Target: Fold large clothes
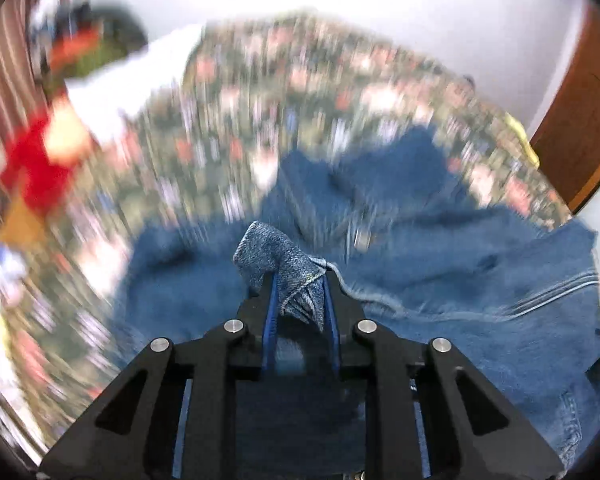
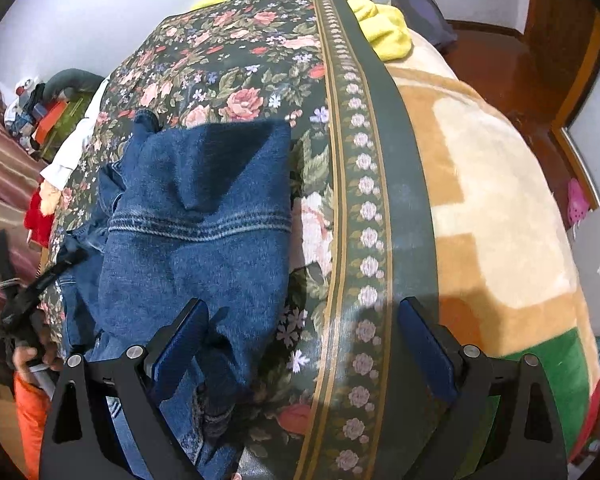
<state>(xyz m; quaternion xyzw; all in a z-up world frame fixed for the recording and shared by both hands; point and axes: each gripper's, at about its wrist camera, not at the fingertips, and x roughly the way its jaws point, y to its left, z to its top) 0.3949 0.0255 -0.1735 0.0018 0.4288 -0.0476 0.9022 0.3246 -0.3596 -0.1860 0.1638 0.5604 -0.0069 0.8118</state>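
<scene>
My left gripper is clamped on a bunched fold of the coarse denim garment; my right gripper gapes apart above the floral bedspread.

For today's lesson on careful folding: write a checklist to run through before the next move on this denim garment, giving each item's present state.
1. Left gripper has a firm hold on the denim: ok, jaws shut on a bunched corner.
2. Right gripper is ready to grasp: ok, jaws wide open, holding nothing.
3. Denim lies flat on the floral cover: not ok, creased and bunched on its left side.
4. Left wrist view is sharp enough to judge placement: not ok, heavily blurred.
5. Yellow cloth is away from the denim: ok, far end of the bed.
6. Which part of the garment is gripped: cannot tell.
</scene>
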